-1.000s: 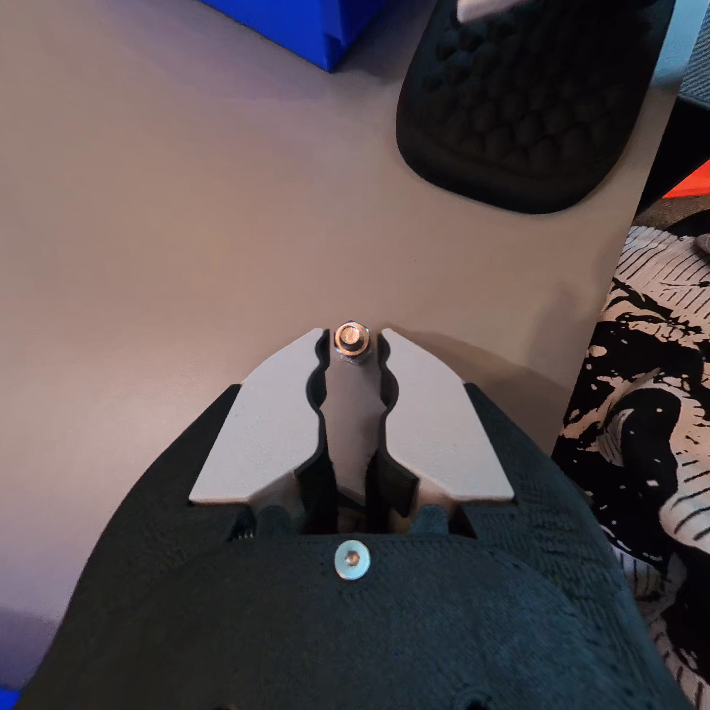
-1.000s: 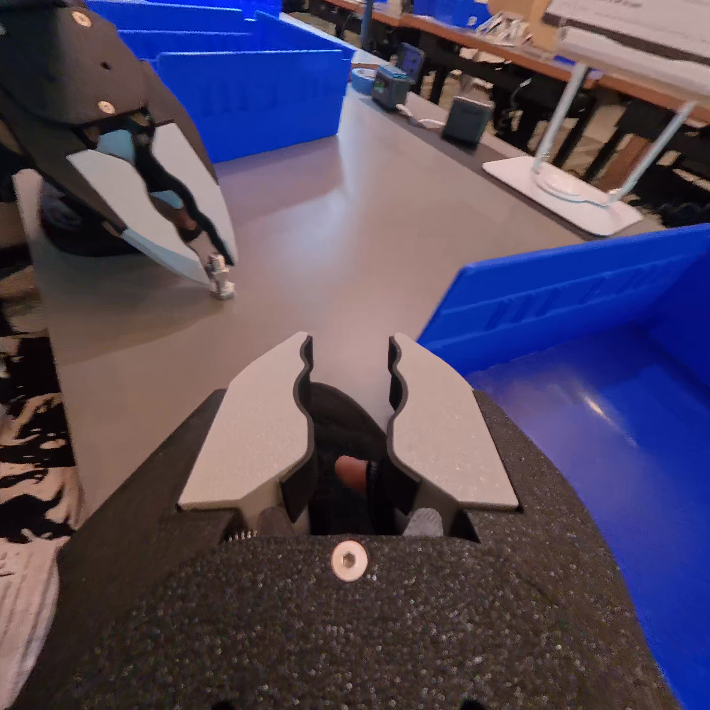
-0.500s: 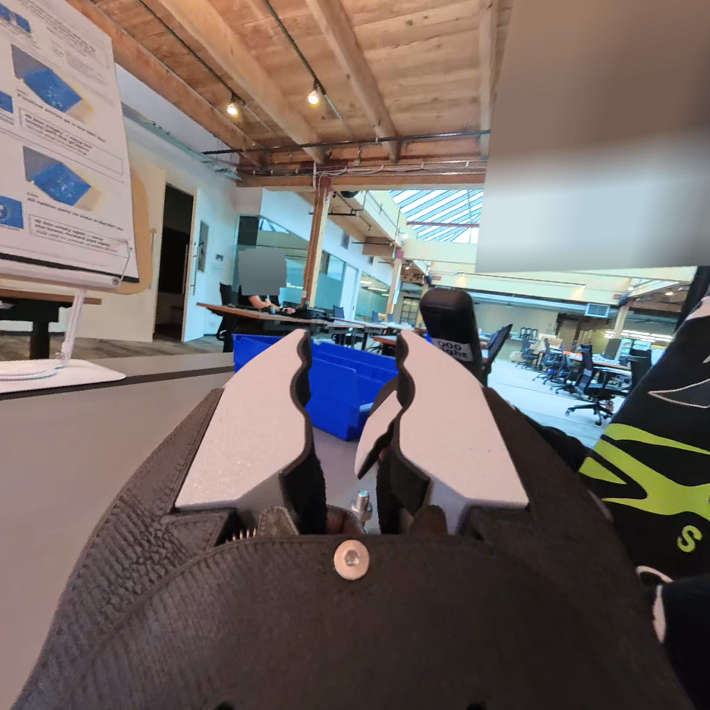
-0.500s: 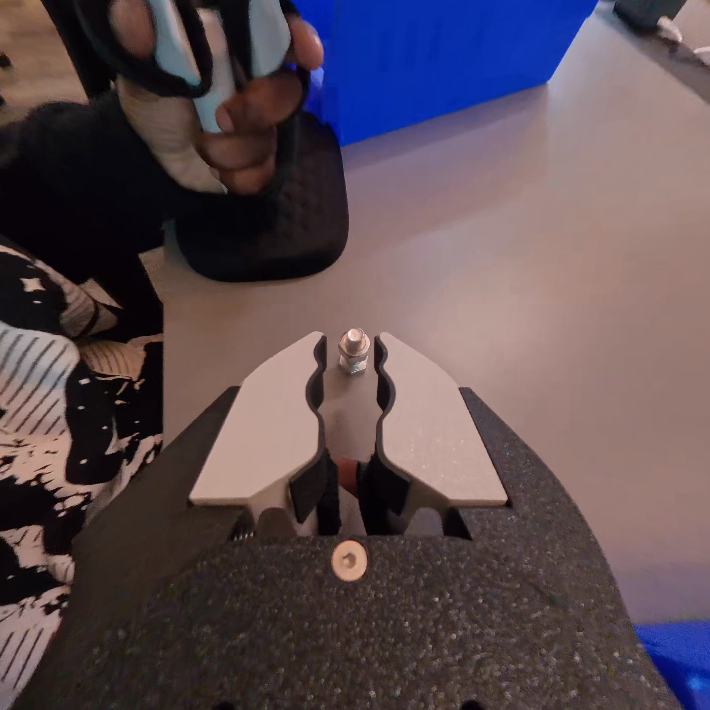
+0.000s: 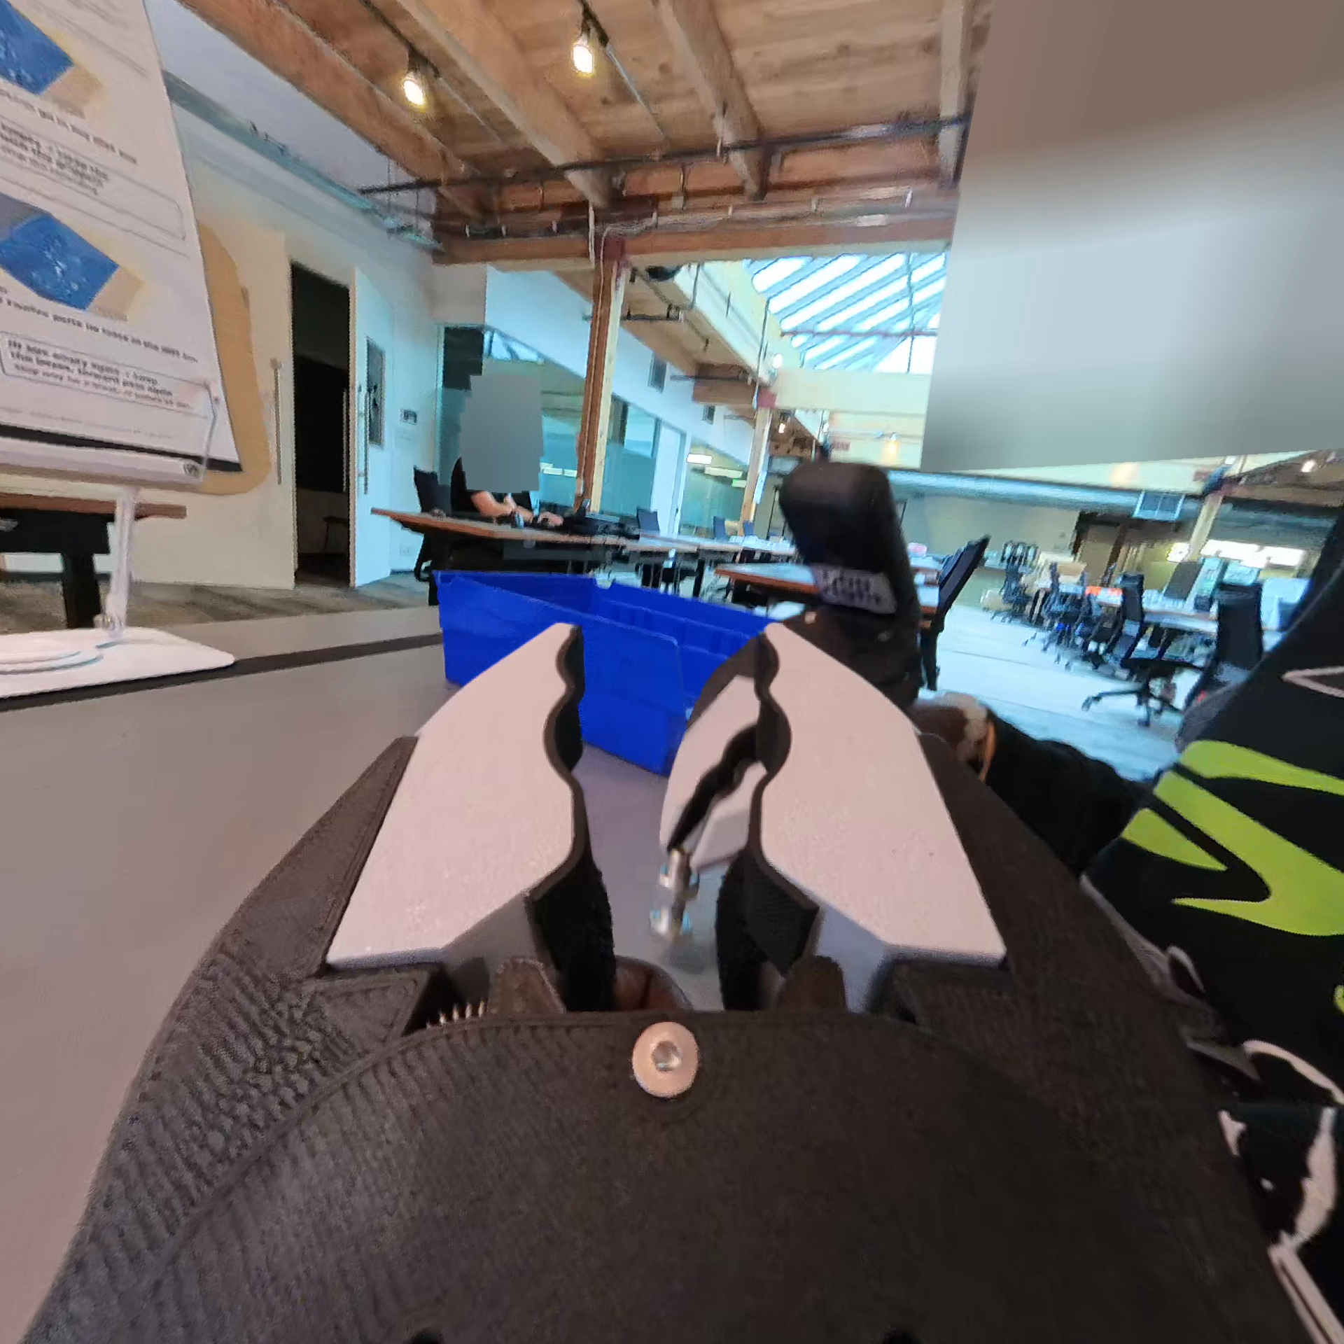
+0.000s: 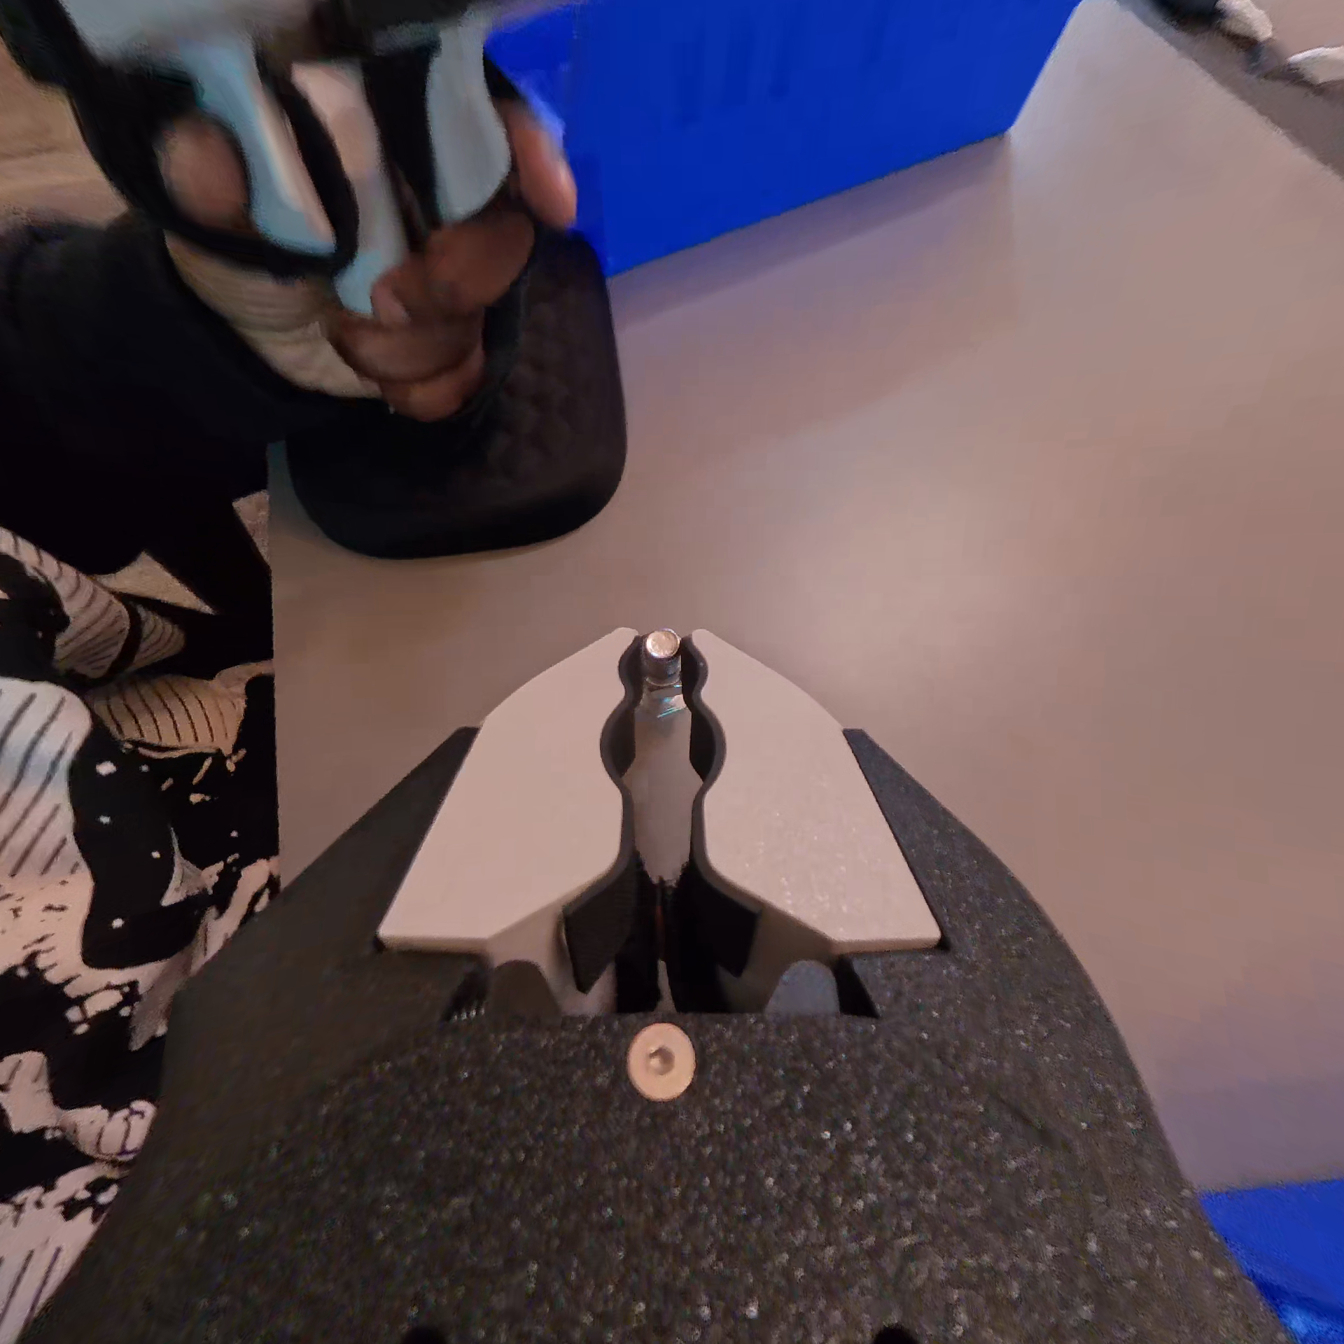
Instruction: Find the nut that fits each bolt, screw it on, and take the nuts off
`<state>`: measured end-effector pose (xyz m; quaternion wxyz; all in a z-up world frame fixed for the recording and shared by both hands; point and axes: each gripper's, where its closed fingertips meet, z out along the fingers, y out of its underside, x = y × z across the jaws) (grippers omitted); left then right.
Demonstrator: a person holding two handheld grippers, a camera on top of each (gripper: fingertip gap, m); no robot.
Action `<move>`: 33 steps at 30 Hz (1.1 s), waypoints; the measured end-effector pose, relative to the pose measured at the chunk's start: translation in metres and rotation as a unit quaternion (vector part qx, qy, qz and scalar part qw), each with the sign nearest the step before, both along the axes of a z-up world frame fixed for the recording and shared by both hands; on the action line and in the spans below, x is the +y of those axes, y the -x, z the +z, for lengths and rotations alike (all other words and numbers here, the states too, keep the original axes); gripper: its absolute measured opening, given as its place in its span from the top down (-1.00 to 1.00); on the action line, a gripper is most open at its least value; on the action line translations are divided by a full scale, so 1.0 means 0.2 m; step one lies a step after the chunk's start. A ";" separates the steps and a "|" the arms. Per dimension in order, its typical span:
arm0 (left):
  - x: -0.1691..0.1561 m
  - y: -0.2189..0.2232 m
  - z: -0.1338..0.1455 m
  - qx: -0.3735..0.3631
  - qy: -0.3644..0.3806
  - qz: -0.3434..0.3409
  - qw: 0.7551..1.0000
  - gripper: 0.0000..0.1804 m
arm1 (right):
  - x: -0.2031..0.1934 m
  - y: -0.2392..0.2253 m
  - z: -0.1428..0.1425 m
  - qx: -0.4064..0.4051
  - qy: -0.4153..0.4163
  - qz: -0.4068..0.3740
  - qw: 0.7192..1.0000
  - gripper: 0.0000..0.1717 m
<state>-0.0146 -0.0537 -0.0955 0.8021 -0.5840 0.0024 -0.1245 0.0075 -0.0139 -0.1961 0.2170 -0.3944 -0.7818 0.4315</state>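
A small silver bolt (image 6: pixel 662 652) with a nut (image 6: pixel 660 702) on its shaft stands upright on the grey table (image 6: pixel 945 509). My right gripper (image 6: pixel 662 644) is shut on the bolt's upper shaft, both pads pressing on it. The left wrist view shows this too: the right gripper's fingers (image 5: pixel 709 756) pinch the top of the bolt (image 5: pixel 673 898), whose head is at the table. My left gripper (image 5: pixel 665 640) is open and empty. It is held level above the table and looks across the room. In the right wrist view the left gripper (image 6: pixel 364 145) is blurred at the top left.
A black padded mat (image 6: pixel 524 451) lies on the table behind the bolt. A blue bin (image 6: pixel 764 109) stands beyond it and shows in the left wrist view (image 5: pixel 582 654). Another blue bin's corner (image 6: pixel 1294 1251) is at lower right. A white sign stand (image 5: pixel 109 654) is far left. Spacing between my two grippers at the tips: around 11 cm.
My left gripper opened, let go of the bolt and swung up to look level. My right gripper moved over the bolt and closed on its shaft.
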 end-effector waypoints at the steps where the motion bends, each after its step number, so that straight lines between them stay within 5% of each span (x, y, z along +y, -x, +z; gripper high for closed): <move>1: 0.02 -0.01 -0.02 0.010 0.020 0.005 1.000 0.49 | 0.02 0.00 0.04 0.007 0.013 -0.009 1.000 0.89; 7: 0.19 -0.07 -0.17 0.134 0.165 0.088 0.973 0.40 | 0.05 -0.01 0.38 0.068 0.071 -0.031 0.995 0.89; 11: 0.23 -0.16 -0.21 0.156 0.191 0.068 0.967 0.42 | -0.03 -0.06 0.52 0.091 0.084 0.013 0.992 0.89; 23: 0.25 -0.19 -0.19 0.151 0.176 0.072 0.970 0.79 | -0.08 -0.05 0.53 0.081 0.085 0.017 0.993 0.89; 28: 0.24 -0.20 -0.17 0.132 0.159 0.048 0.977 0.79 | -0.09 -0.06 0.55 0.106 0.107 0.029 0.988 0.88; 33: 0.22 -0.25 -0.15 0.111 0.136 -0.002 0.984 0.80 | -0.12 -0.04 0.56 0.164 0.198 0.027 0.966 0.23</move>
